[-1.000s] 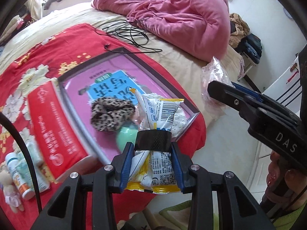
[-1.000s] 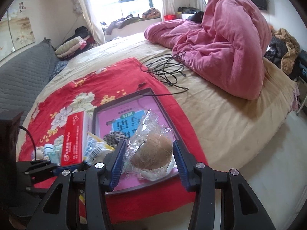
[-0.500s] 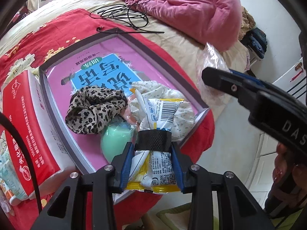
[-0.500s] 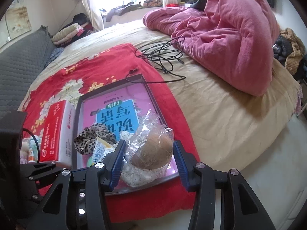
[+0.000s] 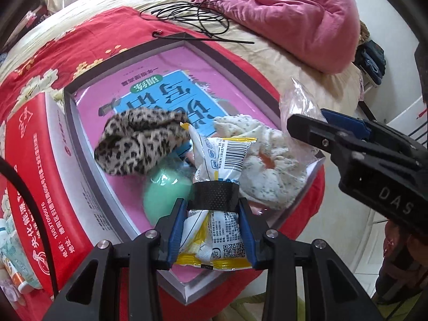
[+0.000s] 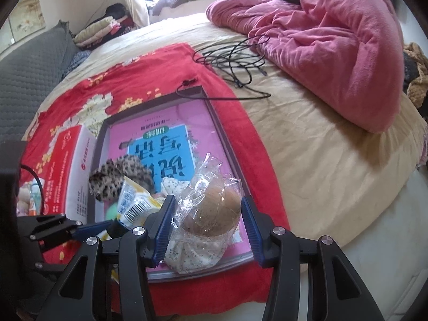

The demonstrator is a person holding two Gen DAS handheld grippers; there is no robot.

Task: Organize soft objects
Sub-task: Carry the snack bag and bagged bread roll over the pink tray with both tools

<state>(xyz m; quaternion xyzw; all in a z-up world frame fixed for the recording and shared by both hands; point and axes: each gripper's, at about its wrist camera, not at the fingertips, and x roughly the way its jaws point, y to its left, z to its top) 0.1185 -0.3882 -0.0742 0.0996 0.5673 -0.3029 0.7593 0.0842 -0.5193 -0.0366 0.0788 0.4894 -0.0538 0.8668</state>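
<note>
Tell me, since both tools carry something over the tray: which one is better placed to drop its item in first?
Probably the left tool: its snack packet hangs over the tray interior, among the scrunchies. The right tool holds its bagged bun nearer the tray's near edge, over the floral scrunchie.

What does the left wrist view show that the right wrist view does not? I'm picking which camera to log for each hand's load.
Only the left wrist view shows the left gripper clamped on the yellow-and-white snack packet.

Only the right wrist view shows the brown bun in a clear bag between the right gripper pads, plus the grey sofa.

Both show the grey tray, leopard-print scrunchie, red tissue box, black cable and pink quilt.
</note>
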